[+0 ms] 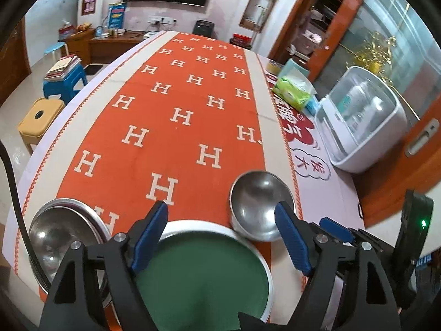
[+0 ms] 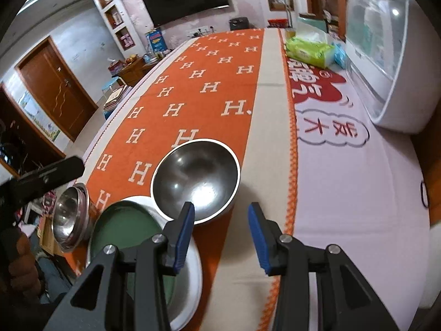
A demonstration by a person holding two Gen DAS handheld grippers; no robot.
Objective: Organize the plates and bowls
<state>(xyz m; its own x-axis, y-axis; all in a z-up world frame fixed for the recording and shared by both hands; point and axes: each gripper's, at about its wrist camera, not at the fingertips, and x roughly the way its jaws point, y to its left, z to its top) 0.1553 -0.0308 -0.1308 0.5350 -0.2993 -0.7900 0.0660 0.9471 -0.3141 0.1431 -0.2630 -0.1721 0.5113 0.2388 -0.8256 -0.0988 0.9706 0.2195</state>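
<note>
Both grippers stand with jaws wide apart, holding nothing. The left gripper [image 1: 222, 215] hovers over the green plate [image 1: 204, 275]; a steel bowl [image 1: 257, 207] sits at its 2 o'clock, touching the plate's rim, and a bowl stack [image 1: 59, 234] at 9 o'clock.

The right gripper [image 2: 220, 215] aims just right of the bowl [image 2: 195, 182]. Judged risks:
- Closing on the slick, curved rim may squirt the bowl away.
- Lifting the plate could tip the bowl leaning on it.

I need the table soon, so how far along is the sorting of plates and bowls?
Early. Done: some steel bowls already look nested at the left edge. In hand: nothing; the left tongs hover open over the green plate, and the right tongs are open near the single steel bowl. Left: that bowl and the plate, which overlap, still need sorting.
</note>
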